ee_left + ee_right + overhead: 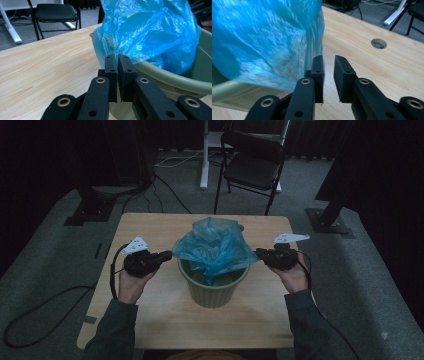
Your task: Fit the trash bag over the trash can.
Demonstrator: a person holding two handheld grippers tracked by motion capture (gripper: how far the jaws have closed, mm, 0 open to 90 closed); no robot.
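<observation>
A green ribbed bin (212, 292) stands in the middle of the wooden table (150, 227), and a crumpled blue plastic bag (215, 247) bulges up out of it. My left gripper (169, 255) is at the bag's left edge. In the left gripper view its jaws (117, 58) stand only a slit apart, with the bag (150, 30) hanging just beyond the tips over the bin rim (175, 80). My right gripper (259, 253) is at the bag's right edge. Its jaws (329, 60) stand open, and the bag (262, 37) brushes the outside of the left jaw.
A black folding chair (252, 162) and a white stand leg (204, 155) are beyond the table's far edge. A round cable hole (378, 43) is in the tabletop behind the bin. Cables trail across the grey carpet at the left.
</observation>
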